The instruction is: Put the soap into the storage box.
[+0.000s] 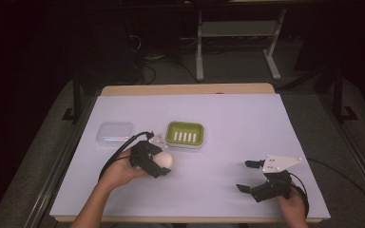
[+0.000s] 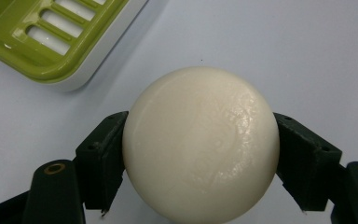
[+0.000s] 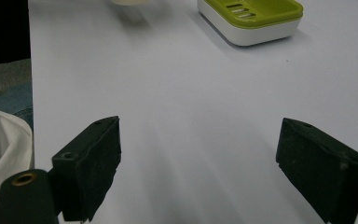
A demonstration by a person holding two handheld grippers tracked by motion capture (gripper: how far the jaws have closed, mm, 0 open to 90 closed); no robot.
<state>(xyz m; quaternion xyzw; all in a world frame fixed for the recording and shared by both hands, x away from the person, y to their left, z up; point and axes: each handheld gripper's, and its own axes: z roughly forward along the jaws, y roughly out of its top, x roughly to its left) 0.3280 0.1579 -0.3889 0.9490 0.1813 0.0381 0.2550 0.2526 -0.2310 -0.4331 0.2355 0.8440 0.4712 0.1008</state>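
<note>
A round cream-white soap bar [image 1: 164, 160] [image 2: 200, 144] sits between the jaws of my left gripper [image 1: 160, 164] [image 2: 200, 161], which is shut on it just above the white table sheet. The green slotted soap dish [image 1: 185, 133] [image 2: 51, 37] on its white base lies just beyond the soap. In the right gripper view the dish [image 3: 251, 18] shows far off. My right gripper [image 1: 247, 175] [image 3: 198, 163] stands open at the table's front right with nothing between its jaws.
A clear plastic lid [image 1: 114, 133] lies left of the dish. The white sheet [image 1: 247, 123] covers the wooden table. The person's trouser leg and sleeve [image 3: 2, 135] show past the table's edge in the right gripper view.
</note>
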